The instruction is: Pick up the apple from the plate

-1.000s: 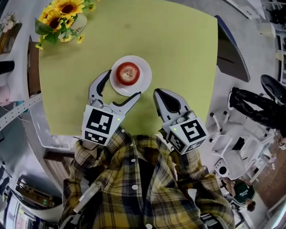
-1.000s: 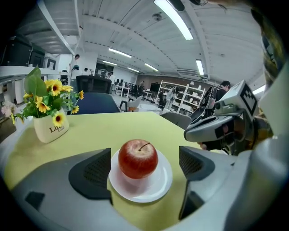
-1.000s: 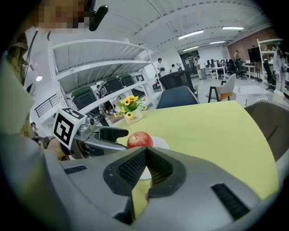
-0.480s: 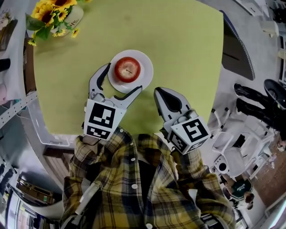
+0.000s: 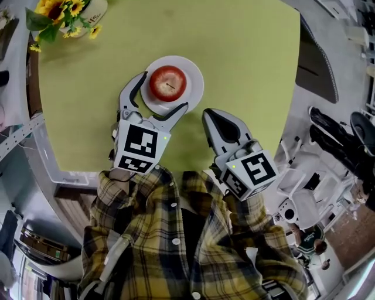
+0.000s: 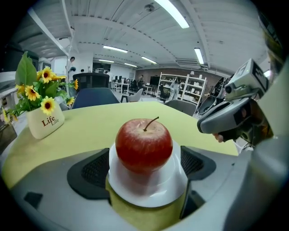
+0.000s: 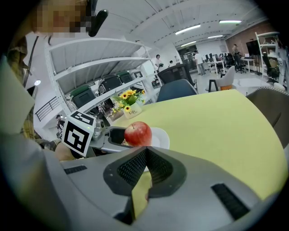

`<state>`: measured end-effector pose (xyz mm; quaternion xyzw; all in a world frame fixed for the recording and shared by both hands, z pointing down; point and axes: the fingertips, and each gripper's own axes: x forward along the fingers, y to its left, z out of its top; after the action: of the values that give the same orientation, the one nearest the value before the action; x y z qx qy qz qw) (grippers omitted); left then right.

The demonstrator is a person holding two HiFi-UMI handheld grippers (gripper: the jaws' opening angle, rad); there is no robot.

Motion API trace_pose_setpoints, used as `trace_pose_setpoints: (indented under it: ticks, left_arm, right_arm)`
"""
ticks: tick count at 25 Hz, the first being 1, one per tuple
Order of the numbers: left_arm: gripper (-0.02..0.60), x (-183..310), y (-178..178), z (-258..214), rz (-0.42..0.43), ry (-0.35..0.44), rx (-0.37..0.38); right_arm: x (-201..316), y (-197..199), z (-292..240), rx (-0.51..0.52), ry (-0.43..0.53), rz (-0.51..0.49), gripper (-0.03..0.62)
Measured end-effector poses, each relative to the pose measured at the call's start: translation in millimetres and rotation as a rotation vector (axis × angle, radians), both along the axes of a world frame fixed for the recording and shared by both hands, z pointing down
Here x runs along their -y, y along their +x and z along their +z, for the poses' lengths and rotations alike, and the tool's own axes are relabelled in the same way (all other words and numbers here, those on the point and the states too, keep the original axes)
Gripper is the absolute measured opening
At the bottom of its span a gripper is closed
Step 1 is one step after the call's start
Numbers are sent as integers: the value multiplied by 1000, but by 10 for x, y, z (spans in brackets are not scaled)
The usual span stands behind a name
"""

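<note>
A red apple (image 5: 168, 83) with a short stem sits on a small white plate (image 5: 194, 92) on the yellow-green table (image 5: 246, 70). My left gripper (image 5: 157, 94) is open, its two fingers reaching around the near rim of the plate on either side, short of the apple. In the left gripper view the apple (image 6: 143, 145) and plate (image 6: 149, 189) lie between the dark pads (image 6: 90, 170). My right gripper (image 5: 217, 122) is shut and empty, to the right of the plate over bare table. From the right gripper view the apple (image 7: 137, 134) shows beyond the closed tips.
A white vase of sunflowers (image 5: 67, 13) stands at the table's far left corner, marked "Life" in the left gripper view (image 6: 44, 121). Chairs (image 5: 313, 58) and office furniture ring the table. The person's plaid shirt (image 5: 176, 240) fills the near side.
My left gripper has moved forward, so its fingers now flank the plate's near rim more closely. The right gripper has stayed about where it was, shut.
</note>
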<state>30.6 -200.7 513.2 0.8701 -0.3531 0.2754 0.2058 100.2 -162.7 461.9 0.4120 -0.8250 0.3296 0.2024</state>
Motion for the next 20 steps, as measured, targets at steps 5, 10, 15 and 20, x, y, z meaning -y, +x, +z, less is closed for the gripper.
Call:
trace_pose_setpoints:
  ticks: [5,10,15,20]
  left_arm:
    - [476,7,47,59,1,20,7]
    - [474,64,36,54,-9,33,14]
    - [474,82,50,53,-16,38,5]
    - [472,94,59,38,-14,46,7]
  right_arm:
    - [-9,7,34,-2,-8,0,-3]
    - [-17,11,66,-2,-17,-2,-3]
    - [-24,31,80,-2,-23,4,-3]
    - [-24,30,84,3,-24,4,-3]
